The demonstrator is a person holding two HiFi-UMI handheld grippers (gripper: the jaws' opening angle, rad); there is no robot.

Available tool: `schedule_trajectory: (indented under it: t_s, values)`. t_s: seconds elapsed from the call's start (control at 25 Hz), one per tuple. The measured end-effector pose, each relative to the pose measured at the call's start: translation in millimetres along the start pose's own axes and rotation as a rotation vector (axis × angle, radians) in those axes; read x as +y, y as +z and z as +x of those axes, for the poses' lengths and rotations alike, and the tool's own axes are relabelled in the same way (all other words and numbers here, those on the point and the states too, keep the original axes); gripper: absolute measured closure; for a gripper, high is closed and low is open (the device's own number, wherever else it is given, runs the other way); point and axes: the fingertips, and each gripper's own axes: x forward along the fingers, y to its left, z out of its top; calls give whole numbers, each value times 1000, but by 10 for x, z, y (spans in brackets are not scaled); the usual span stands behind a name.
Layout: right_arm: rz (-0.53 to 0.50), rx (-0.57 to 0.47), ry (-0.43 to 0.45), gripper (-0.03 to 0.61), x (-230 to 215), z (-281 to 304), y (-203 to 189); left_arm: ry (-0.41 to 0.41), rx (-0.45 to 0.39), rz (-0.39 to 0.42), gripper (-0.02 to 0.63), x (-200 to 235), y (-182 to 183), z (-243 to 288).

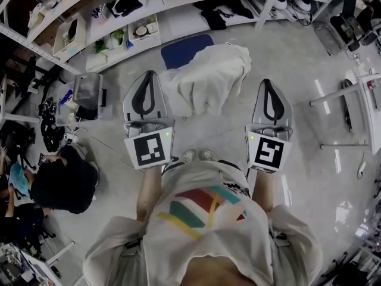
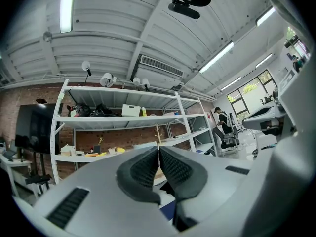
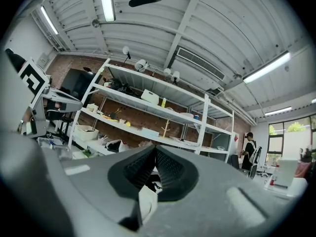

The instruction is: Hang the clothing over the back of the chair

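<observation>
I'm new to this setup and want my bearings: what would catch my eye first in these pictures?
First, the white garment draped over the back of a blue-seated chair, in the middle of the head view. The left gripper and right gripper flank it, both shut and empty, clear of the cloth. Beyond the chair runs a cluttered white shelf.
</observation>
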Motion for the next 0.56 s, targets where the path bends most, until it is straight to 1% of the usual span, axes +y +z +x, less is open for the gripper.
schedule_trajectory:
  t_s: [0.36, 0.56]
  values:
    - [-7, -12, 30, 574, 60, 7, 37, -6, 5, 0, 595, -25, 5, -16]
    - [5, -4, 31, 573, 48, -15, 38, 2, 4, 0, 595, -26, 28, -28]
